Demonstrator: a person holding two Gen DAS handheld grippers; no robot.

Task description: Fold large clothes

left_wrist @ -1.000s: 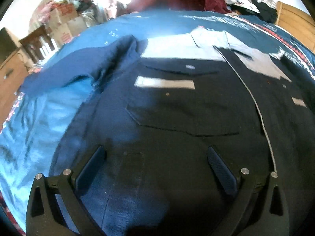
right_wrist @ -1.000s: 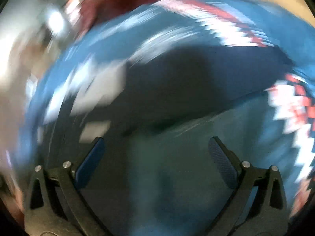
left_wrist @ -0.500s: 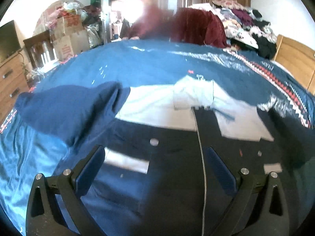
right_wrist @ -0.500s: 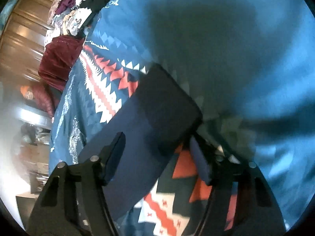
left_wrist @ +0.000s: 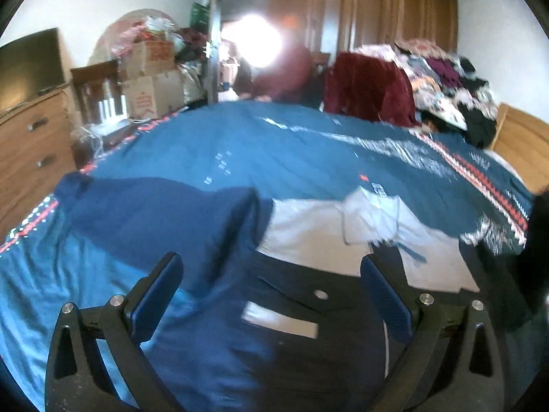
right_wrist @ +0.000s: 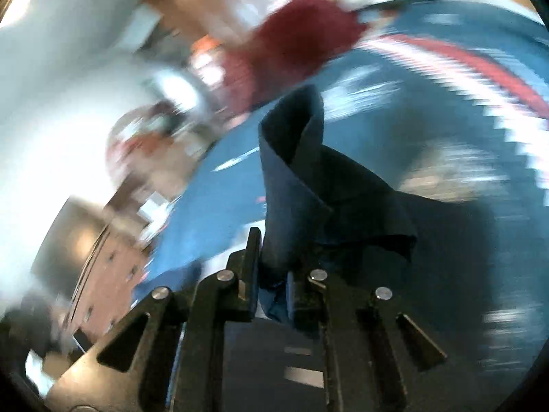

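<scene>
A large navy work jacket (left_wrist: 308, 309) with a grey yoke and collar and grey reflective strips lies spread on the blue bed cover (left_wrist: 274, 144). One navy sleeve (left_wrist: 144, 213) stretches out to the left. My left gripper (left_wrist: 271, 295) hovers open above the chest of the jacket, nothing between its fingers. In the right wrist view my right gripper (right_wrist: 271, 274) is shut on the end of the other navy sleeve (right_wrist: 295, 171), which stands up folded above the jaws. That view is strongly motion-blurred.
A pile of clothes (left_wrist: 439, 79) and a maroon garment (left_wrist: 367, 86) sit at the far side of the bed. A wooden dresser (left_wrist: 31, 144), a chair and cardboard boxes (left_wrist: 147, 89) stand at the left. A wooden headboard (left_wrist: 521, 144) is at the right.
My right gripper has closed on the sleeve end and lifted it, swinging fast. My left gripper has tilted up and drawn back, so the collar and far room now show.
</scene>
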